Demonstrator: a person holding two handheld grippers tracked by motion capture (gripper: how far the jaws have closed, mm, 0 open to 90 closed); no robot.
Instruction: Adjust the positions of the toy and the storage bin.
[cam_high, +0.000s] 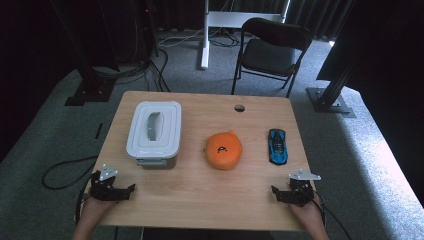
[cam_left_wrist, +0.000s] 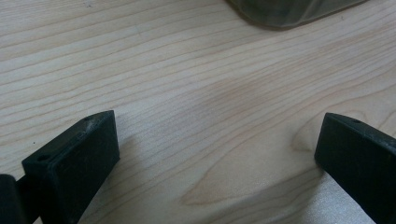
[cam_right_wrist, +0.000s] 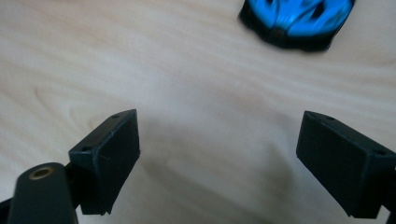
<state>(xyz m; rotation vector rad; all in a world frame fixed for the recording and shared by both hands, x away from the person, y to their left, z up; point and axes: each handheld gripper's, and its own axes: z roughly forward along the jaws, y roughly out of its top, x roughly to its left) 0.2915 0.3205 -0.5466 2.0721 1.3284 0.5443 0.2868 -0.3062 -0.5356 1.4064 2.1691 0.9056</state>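
both my grippers rest released on the table (cam_high: 200, 192): left gripper (cam_high: 131, 189) near the box (cam_high: 154, 131), right gripper (cam_high: 274, 191) near the car (cam_high: 277, 145).

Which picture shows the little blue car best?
The high view: the whole blue toy car lies on the table, right of the orange plush toy. The right gripper view catches just one blurred end of it, at the top edge. The left gripper view faces wood and a container corner.

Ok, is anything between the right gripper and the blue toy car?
Nothing visible. Bare table lies between the open right gripper and the car; the orange toy sits off to its left.
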